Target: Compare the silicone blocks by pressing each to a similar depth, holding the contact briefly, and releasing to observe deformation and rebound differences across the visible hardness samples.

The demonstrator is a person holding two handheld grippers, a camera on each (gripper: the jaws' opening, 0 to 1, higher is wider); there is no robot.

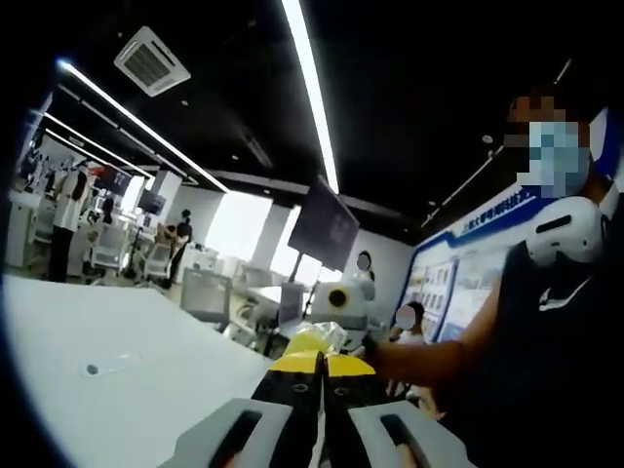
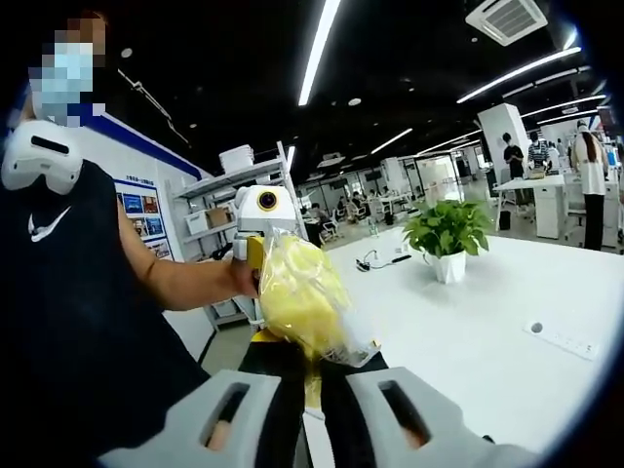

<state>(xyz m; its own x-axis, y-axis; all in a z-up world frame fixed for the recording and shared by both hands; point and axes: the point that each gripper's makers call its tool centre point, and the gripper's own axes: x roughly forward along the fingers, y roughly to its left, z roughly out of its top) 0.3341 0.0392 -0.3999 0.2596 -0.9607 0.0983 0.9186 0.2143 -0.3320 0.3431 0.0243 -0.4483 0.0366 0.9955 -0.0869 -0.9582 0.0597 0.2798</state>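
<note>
Right gripper view: my right claw (image 2: pixel 310 385) is pinched narrow on the lower edge of a clear bag (image 2: pixel 302 292) holding a pale yellow, soft-looking lump, presumably a silicone sample, which rises straight ahead off the jaws, above the white tabletop (image 2: pixel 487 341). My left claw (image 1: pixel 322 390) sits just behind the bag, nearly closed, grip unclear.

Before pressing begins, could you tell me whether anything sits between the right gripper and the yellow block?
Yes: a clear plastic bag wraps the yellow block, and the right gripper pinches that bag's lower end.
</note>
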